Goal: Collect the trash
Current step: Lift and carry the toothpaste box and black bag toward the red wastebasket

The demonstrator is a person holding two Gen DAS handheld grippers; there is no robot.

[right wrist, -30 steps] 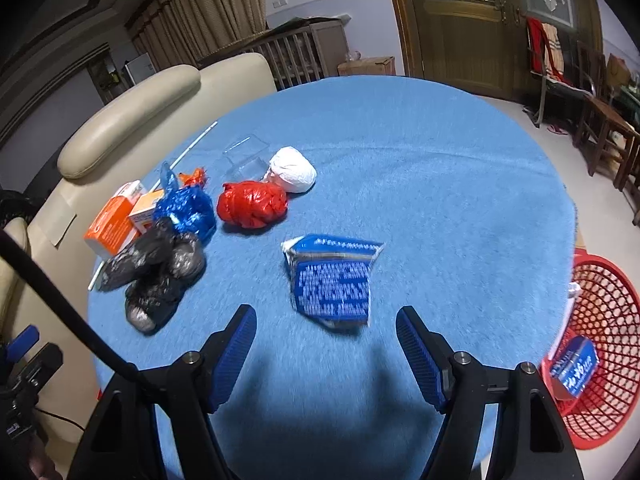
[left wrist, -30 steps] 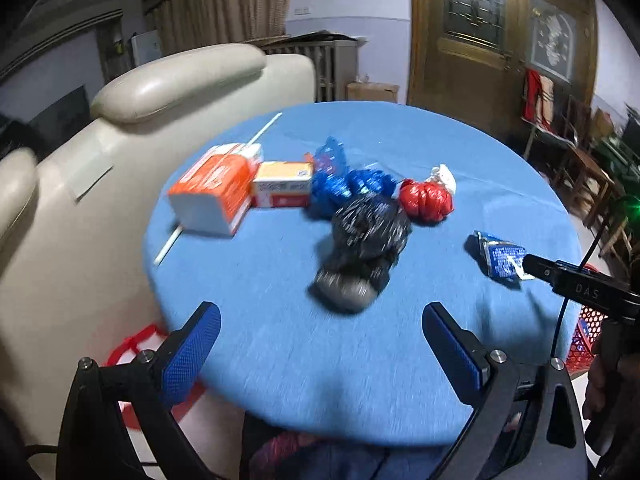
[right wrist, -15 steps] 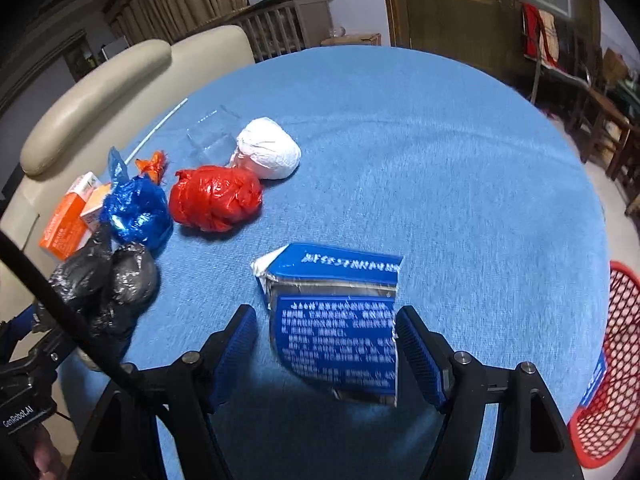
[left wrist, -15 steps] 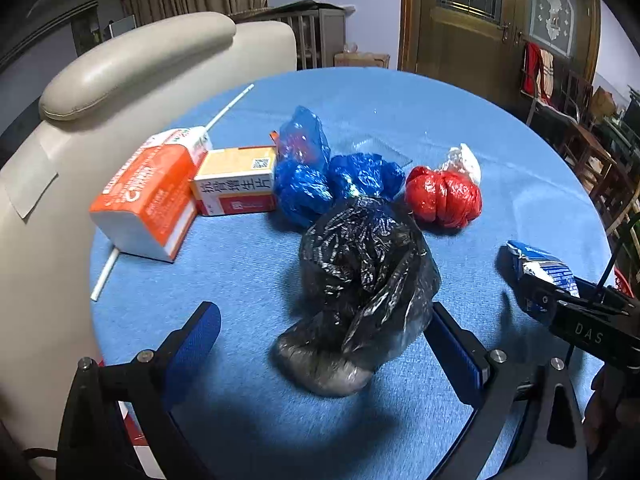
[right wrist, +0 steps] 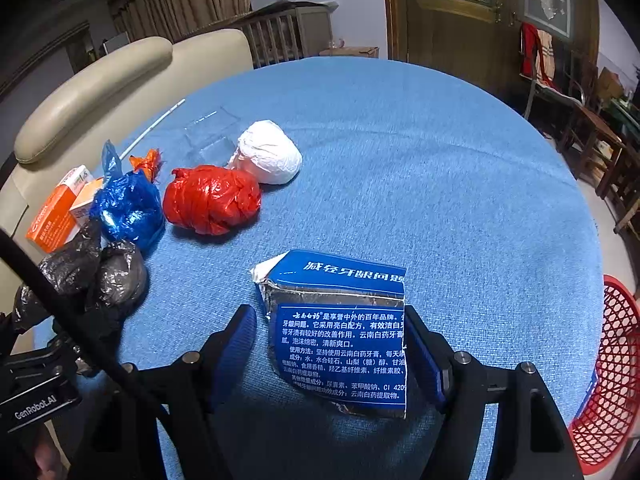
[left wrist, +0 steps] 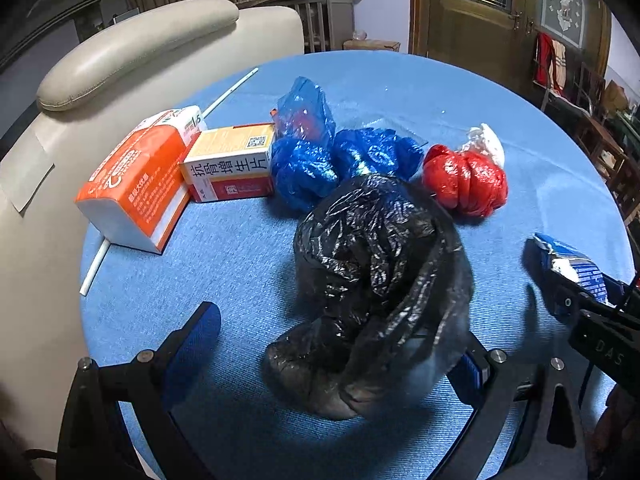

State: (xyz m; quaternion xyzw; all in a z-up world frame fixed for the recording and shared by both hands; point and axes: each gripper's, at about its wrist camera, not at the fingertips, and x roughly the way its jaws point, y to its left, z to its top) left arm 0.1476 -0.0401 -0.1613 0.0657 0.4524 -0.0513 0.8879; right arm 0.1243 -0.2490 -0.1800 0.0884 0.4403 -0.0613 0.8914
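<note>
A crumpled black plastic bag (left wrist: pixel 376 288) lies on the round blue table (left wrist: pixel 224 256) between the open fingers of my left gripper (left wrist: pixel 336 348); it hides the right fingertip. It also shows in the right wrist view (right wrist: pixel 92 280). A flattened blue toothpaste box (right wrist: pixel 344 332) lies between the open fingers of my right gripper (right wrist: pixel 332 340); the right pad looks close to its edge. The box also shows in the left wrist view (left wrist: pixel 576 268).
Blue bags (left wrist: pixel 332 156), a red bag ball (left wrist: pixel 464 180), a white wad (right wrist: pixel 268 152), an orange carton (left wrist: pixel 140 184), a medicine box (left wrist: pixel 232 164) and a white straw (left wrist: pixel 228 92) lie farther back. A red basket (right wrist: pixel 608 384) stands below the table's right edge. A cream sofa (left wrist: pixel 120 60) is at the left.
Both grippers have moved forward and down. The black bag now sits between the left fingers and the blue box between the right fingers. Both stay open.
</note>
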